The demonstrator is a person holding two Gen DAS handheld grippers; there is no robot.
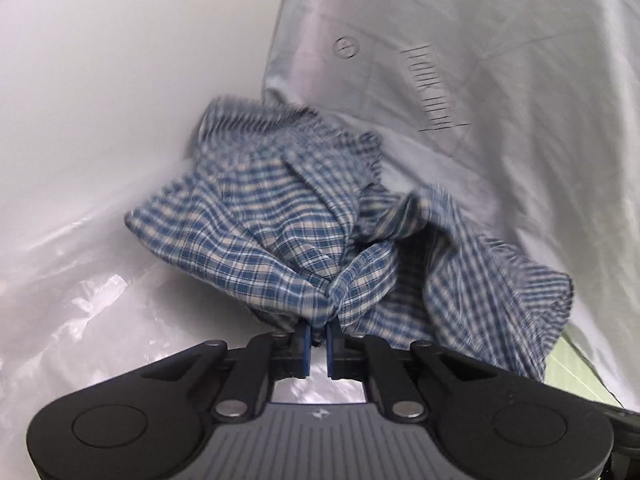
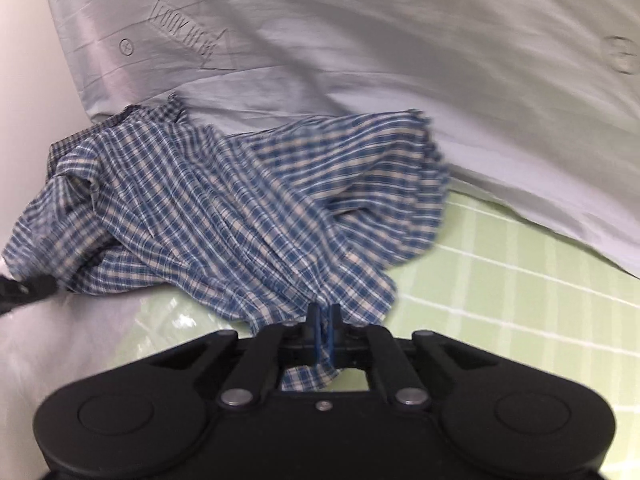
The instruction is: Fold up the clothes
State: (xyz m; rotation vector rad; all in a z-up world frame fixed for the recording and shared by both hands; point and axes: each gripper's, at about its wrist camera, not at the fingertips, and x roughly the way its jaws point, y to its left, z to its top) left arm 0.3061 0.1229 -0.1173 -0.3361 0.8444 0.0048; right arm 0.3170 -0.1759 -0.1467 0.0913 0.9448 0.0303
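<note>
Pale grey-blue sheet (image 2: 360, 40), largest item: draped and creased across the far side of the work surface, printed with ruler marks and small circled symbols; lower edge laid over the green gridded mat (image 2: 520, 280).

Green gridded mat: visible in the near right part of the right wrist view, partly covered by sheet and garment; full extent not shown.

White surface (image 1: 100, 80): seen to the left of the sheet in the left wrist view; glossy clear plastic film (image 1: 80, 300) over its near left part.

Blue-and-white checked garment (image 2: 224, 208), the task's item: bunched and rumpled, lying partly on the sheet's lower edge and partly on the mat, raised at two points. Type of garment not determinable; no tidy fold present.

Left gripper (image 1: 319, 338): blue pads pressed together on a gathered bunch of the checked cloth, fabric fanning upward from the pinch.

Right gripper (image 2: 325, 330): pads pinched on another edge of the same garment, a flap of cloth hanging below the pads.

Containers: none in view; nothing held in any.

Step judged: opening stage, garment taken up at two points for spreading, folding itself not yet begun.

Next move judged: both pinches drawn apart to pull the cloth taut and flat on the mat, grips kept firm, edges and seams located before a first fold.
</note>
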